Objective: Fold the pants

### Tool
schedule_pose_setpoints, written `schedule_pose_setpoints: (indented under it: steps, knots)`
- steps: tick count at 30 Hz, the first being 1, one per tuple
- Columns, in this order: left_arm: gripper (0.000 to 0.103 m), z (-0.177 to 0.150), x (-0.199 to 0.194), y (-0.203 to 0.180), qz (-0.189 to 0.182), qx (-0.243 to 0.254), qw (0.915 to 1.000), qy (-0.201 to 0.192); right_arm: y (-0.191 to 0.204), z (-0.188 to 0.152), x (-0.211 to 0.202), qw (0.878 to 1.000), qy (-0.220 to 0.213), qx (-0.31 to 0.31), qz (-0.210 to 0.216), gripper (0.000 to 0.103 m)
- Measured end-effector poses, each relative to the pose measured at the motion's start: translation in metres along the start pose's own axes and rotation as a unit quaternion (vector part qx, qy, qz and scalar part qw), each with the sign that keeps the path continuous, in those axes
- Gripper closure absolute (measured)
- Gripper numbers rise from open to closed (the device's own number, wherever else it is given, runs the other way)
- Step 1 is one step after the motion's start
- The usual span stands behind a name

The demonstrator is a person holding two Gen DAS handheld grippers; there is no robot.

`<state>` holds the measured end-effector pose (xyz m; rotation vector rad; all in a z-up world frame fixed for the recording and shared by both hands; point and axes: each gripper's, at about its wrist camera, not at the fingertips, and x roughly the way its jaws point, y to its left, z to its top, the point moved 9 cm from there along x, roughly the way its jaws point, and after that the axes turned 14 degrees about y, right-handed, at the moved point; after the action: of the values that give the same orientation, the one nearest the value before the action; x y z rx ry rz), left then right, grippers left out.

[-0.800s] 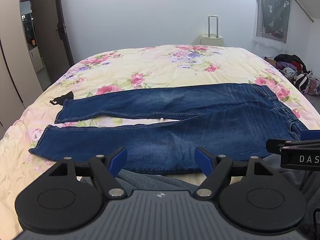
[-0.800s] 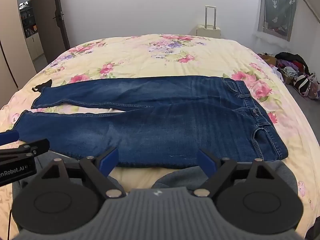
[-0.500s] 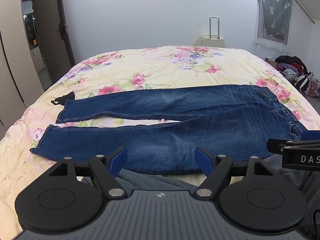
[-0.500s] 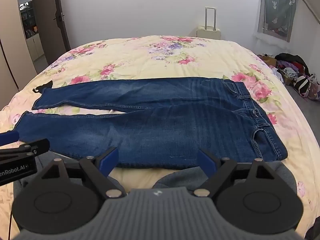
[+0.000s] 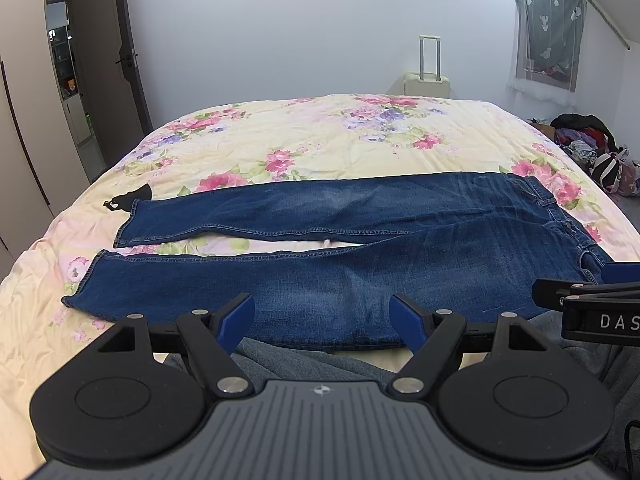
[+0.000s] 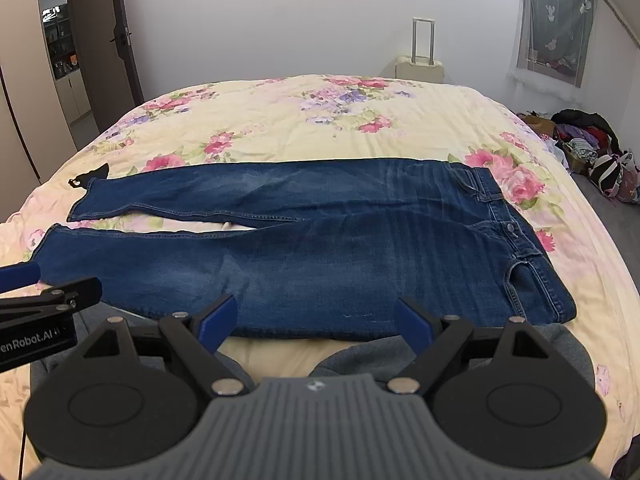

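- The jeans (image 5: 340, 256) lay flat and unfolded across the near half of the floral bed (image 5: 320, 136), waistband to the right, both legs running left with a thin wedge of sheet between them.
- The near edge of the jeans sat just beyond the fingertips of both grippers; bare bedspread stretched behind them to the far edge.
- The left gripper (image 5: 322, 318) hovered over the near leg, fingers spread wide, holding nothing.
- The right gripper (image 6: 316, 322) hovered nearer the waist, fingers likewise wide apart and empty.
- A small black item (image 5: 130, 200) lay beside the far leg's hem; what it was could not be made out.
- Grey fabric (image 6: 360, 354) at the near bed edge was partly hidden behind the grippers.
- A suitcase (image 5: 427, 80) stood behind the bed, its lower part cut off by the mattress.
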<state>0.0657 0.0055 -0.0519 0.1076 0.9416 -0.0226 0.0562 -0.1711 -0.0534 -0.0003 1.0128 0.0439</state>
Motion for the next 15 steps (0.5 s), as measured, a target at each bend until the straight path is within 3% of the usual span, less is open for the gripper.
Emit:
schedule_pose_setpoints:
  steps: [15]
  knots:
    - [0.013, -0.0013, -0.0024, 0.0014, 0.001, -0.002, 1.0000, 0.002, 0.0008, 0.0002, 0.0016, 1.000, 0.000, -0.001, 0.000, 0.021]
